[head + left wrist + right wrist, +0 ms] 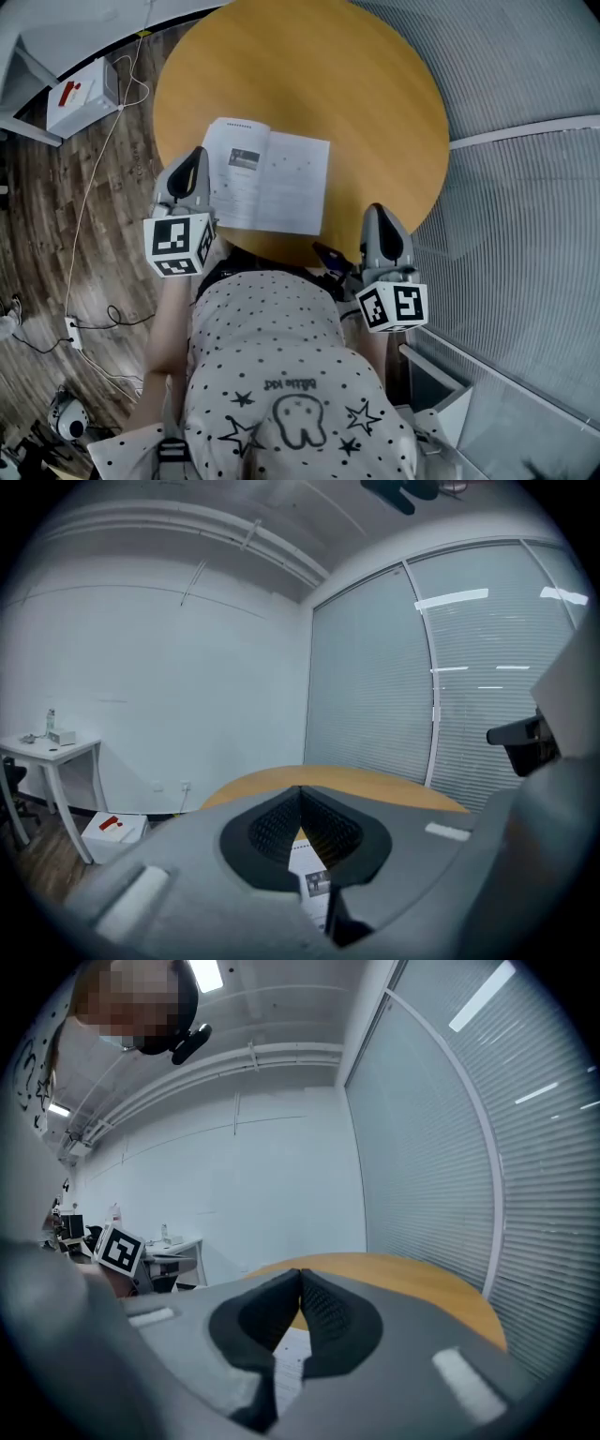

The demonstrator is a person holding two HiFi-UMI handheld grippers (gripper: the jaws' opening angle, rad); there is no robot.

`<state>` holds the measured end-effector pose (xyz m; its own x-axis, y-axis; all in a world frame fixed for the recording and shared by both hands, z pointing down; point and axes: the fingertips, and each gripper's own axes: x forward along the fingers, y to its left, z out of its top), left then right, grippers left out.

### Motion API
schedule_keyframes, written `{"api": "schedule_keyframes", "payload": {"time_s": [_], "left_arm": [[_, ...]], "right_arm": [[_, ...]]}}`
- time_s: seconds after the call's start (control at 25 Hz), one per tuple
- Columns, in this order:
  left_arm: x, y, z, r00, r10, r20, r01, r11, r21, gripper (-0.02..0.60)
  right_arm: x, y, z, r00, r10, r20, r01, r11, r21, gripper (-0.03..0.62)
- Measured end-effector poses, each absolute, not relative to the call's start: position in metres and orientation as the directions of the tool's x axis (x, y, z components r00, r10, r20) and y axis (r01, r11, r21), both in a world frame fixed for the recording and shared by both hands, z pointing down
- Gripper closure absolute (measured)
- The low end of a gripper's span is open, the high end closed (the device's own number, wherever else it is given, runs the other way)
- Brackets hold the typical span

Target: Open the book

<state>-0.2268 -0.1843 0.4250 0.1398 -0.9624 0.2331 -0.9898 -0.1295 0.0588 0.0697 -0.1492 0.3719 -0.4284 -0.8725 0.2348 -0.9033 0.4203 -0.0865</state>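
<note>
Round wooden table (375,84), dark plank floor (47,234), white wall (169,667), slatted window blinds (375,677), small white side table (58,746)

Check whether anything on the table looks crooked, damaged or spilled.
Nothing stands out. The book lies open and flat on the round table, turned only a little askew to the near edge, with no visible damage. Nothing is spilled. The left claw and right claw are shut, holding nothing.

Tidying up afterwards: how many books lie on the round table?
1: the open book lies flat on the table, near its front-left edge. None appears hidden.
</note>
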Motion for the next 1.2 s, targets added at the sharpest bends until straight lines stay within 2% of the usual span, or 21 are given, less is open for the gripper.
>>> {"api": "schedule_keyframes", "payload": {"time_s": [0.24,0.48,1.2], "left_arm": [[-0.207,-0.185,0.390,0.194,-0.967,0.166,-0.981,-0.187,0.055,0.572],[-0.189,-0.181,0.372,0.261,-0.953,0.152,-0.965,-0.256,0.051,0.572],[-0.168,-0.143,0.340,0.306,-0.948,0.090,-0.952,-0.304,0.036,0.572]], "right_arm": [[0.079,-0.148,0.367,-0.409,-0.887,0.213,-0.912,0.400,-0.087,0.591],[0.090,-0.142,0.366,-0.376,-0.906,0.195,-0.926,0.367,-0.083,0.591],[0.097,-0.137,0.354,-0.368,-0.914,0.169,-0.930,0.363,-0.062,0.591]]}}
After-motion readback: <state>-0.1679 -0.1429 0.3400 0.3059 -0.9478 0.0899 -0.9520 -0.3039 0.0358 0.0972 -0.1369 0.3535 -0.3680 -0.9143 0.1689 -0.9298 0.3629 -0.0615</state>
